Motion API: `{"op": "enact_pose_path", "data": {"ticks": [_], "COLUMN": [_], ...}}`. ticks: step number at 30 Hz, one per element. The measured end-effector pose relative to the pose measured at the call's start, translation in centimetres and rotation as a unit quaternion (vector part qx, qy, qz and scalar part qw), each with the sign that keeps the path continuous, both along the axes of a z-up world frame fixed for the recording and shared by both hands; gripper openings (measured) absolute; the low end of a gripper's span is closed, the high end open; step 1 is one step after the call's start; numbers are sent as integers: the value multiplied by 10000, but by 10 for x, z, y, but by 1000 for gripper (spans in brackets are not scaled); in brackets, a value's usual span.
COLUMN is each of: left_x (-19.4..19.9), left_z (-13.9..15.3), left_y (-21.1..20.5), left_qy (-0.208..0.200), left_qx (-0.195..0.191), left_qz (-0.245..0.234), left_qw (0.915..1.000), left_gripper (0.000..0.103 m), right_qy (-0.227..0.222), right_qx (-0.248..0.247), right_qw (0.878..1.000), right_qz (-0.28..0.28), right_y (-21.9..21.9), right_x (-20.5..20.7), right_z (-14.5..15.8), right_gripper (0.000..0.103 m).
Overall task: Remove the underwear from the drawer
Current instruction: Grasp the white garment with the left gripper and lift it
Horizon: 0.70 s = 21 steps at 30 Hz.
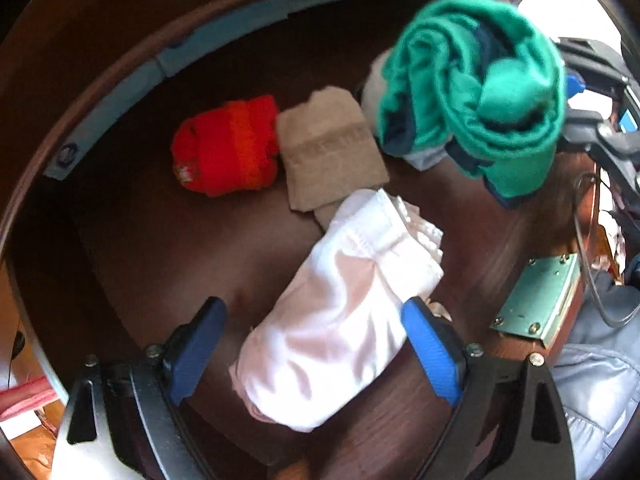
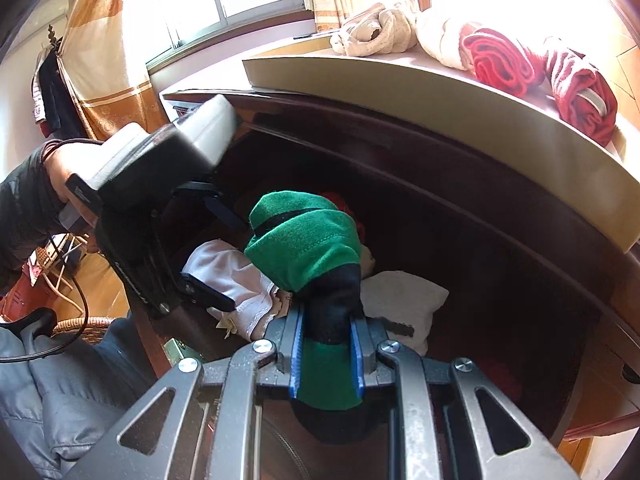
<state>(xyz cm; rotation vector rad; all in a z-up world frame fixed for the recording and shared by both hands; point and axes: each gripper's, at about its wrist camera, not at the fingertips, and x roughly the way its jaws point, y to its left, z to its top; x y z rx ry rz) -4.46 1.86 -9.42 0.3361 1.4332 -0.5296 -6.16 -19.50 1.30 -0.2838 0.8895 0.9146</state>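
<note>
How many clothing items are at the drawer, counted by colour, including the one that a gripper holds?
Green with navy trim, held: 1
Red: 1
Tan: 1
White: 2 (second one)
Total: 5

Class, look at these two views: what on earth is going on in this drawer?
A person is emptying a wooden drawer with two hand-held grippers. The right gripper is shut on a green garment, held up above the drawer. The left gripper points down, open, its fingers either side of a white garment, not gripping. A red bundle and a tan folded piece lie in the drawer.
</note>
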Motion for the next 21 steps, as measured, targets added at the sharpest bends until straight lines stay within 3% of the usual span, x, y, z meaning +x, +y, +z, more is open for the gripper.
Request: {"op": "enact_pose_path", "data": {"ticks": [10, 13, 19, 21], "left_x": [4, 9, -8, -14], "left_z": [-12, -13, -6, -3], "left_y": [-31, -27, -43, -49], "left_qy": [126, 144, 124, 7], "left_qx": [224, 194, -155, -150], "left_qz": [-99, -90, -375, -471], "left_qw": [9996, 9997, 9991, 9988], "left_gripper": [90, 78, 34, 27], "right_qy": [121, 214, 401, 387], "right_qx": [28, 38, -17, -129], "right_qw": [9999, 9998, 9992, 9991], "right_qz": [-9, -4, 63, 125], "right_y": [2, 5, 10, 16], "right_x": [3, 5, 8, 9], "right_z": [-4, -8, -12, -13], "right_gripper": [21, 21, 23, 23]}}
